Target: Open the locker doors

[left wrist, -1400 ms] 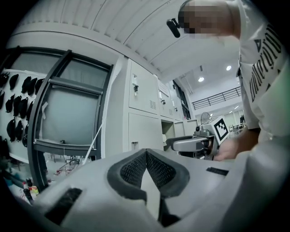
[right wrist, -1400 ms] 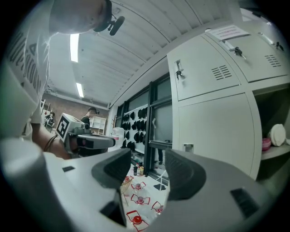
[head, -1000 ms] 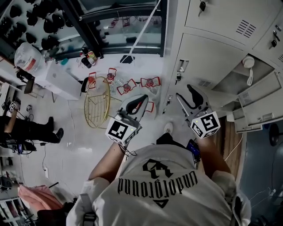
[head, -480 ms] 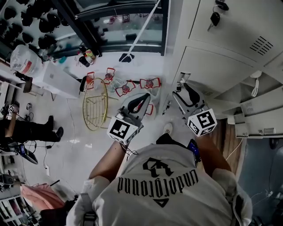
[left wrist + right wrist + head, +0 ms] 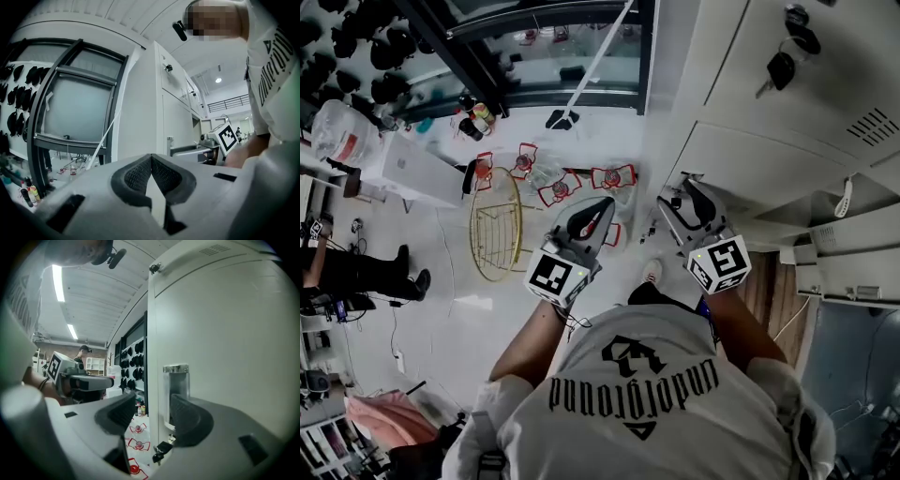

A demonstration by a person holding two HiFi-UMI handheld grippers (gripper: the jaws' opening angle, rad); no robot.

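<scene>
A grey locker bank fills the right of the head view. Its closed door [image 5: 769, 155] has a recessed metal handle [image 5: 682, 180] at its left edge, with a key hanging below. My right gripper [image 5: 681, 197] is open, its tips right by that handle. In the right gripper view the handle [image 5: 176, 390] stands just beyond the gap between the jaws of the right gripper [image 5: 152, 416], and the key [image 5: 161, 448] dangles beneath. My left gripper [image 5: 600, 211] is shut on nothing and hangs over the floor left of the lockers. The left gripper [image 5: 151, 176] looks along the locker side [image 5: 176, 126].
Keys [image 5: 787, 56] hang from the door above. Further right, locker doors [image 5: 853, 272] stand open. On the floor lie a gold wire rack [image 5: 497, 220], several bottles in red holders [image 5: 572, 183] and a white box [image 5: 417, 169]. A person's legs [image 5: 356, 272] show at far left.
My right gripper has moved up and left, closer to the door handle. The left gripper has hardly moved.
</scene>
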